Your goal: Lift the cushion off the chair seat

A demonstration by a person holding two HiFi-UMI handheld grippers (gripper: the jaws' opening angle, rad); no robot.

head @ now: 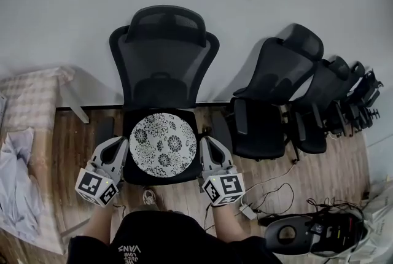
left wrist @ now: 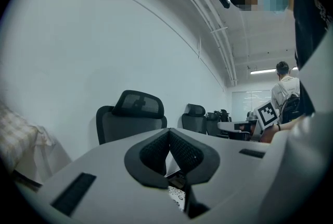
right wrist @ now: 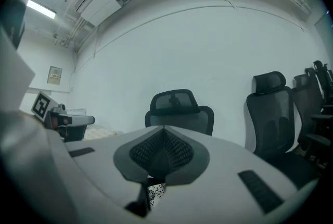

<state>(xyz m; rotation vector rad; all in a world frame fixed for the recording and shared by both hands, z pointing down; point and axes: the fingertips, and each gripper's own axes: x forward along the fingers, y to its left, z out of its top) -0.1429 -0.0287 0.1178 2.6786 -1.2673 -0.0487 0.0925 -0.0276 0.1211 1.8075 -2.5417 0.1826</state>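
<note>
A round cushion (head: pixel 163 144) with a black-and-white flower pattern lies flat on the seat of a black mesh office chair (head: pixel 163 54). My left gripper (head: pixel 119 145) is at the seat's front left edge and my right gripper (head: pixel 206 141) at its front right edge, both beside the cushion. Both point level toward the chair back, jaws shut with nothing between them. The left gripper view has the shut left gripper (left wrist: pixel 169 137) with a sliver of cushion (left wrist: pixel 177 198) below it. The right gripper view has the shut right gripper (right wrist: pixel 163 134) above a bit of cushion (right wrist: pixel 154 194).
A row of black office chairs (head: pixel 276 91) stands to the right. A table with a checked cloth (head: pixel 31 103) and crumpled white material (head: pixel 15 177) is at the left. Cables and a power strip (head: pixel 249 210) lie on the wooden floor by a black device (head: pixel 288 235). A person (left wrist: pixel 285 90) stands far off.
</note>
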